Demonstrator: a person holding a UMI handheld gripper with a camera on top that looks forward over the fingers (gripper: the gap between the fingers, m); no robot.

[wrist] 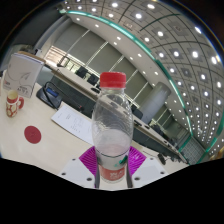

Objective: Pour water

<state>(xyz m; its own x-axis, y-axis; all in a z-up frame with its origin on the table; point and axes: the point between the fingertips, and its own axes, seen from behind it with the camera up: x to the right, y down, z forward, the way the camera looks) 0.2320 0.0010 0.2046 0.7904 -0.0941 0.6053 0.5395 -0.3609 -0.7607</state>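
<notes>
The bottle stands upright between the two fingers, close in front of the camera, a clear plastic one with a red cap and a red band of label near its base. The gripper is held level and points straight ahead along the table, with no tilt that shows. Its magenta pads lie against the lower part of the bottle on both sides, so the claw appears clenched on it, though the actual contact is partly hidden behind the bottle's own curve. The bottle's base is below what can be seen, so whether it is lifted or rests on the table cannot be told. Its walls are clear; a water level inside cannot be made out.

Just beyond the fingers lies the pale table, with a round red disc flat on it to the left. Farther left stands a white mug with red markings. A sheet of paper lies behind the disc, and a dark tablet-like thing is propped beyond that. Well back is a ceiling with rows of lights.
</notes>
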